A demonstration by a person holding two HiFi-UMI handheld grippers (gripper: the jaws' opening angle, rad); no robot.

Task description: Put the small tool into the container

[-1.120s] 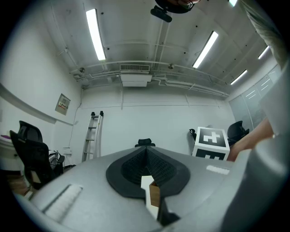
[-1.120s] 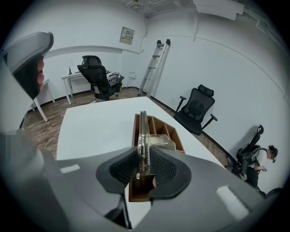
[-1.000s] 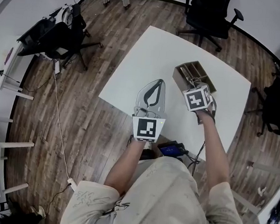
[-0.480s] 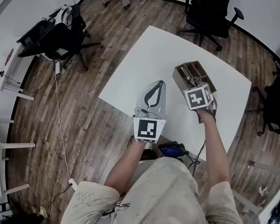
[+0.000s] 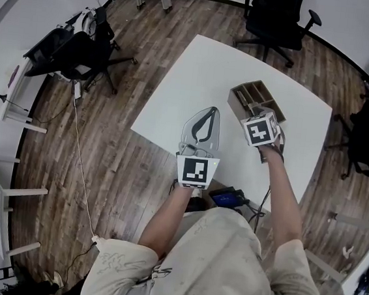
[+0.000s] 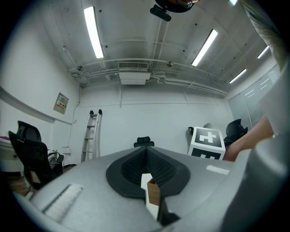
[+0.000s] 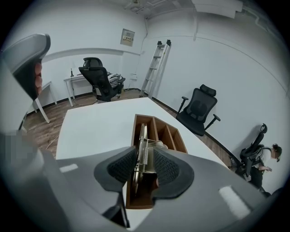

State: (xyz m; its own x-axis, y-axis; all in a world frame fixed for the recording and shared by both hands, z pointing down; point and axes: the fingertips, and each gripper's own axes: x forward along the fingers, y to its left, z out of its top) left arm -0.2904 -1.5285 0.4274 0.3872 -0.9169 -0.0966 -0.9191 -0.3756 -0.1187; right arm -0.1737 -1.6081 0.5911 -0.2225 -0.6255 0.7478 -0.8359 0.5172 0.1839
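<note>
White table (image 5: 199, 73); brown wooden container (image 7: 170, 136); silvery metal tool (image 7: 143, 140); right gripper (image 7: 145, 156) grey, black ribbed pads, black-and-white marker cube (image 5: 260, 130); dark brown plank floor (image 5: 116, 169).

Tool (image 7: 143, 156) in container (image 7: 180, 141); on table (image 7: 97, 127)

Floor: dark wood planks (image 5: 123, 170).
Desk: white top (image 5: 205, 74), angular, mid-room.
Seating: black office chair (image 5: 276, 19) beyond the desk.
Walls: plain white wall (image 6: 158, 118), ladder (image 6: 90, 133) leaning against it.
Light: strip lamps (image 6: 93, 31) overhead.

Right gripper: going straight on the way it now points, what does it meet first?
Most likely the small metal tool between the right gripper's jaws, which have just been opening; it sits in the wooden container, left compartment.
</note>
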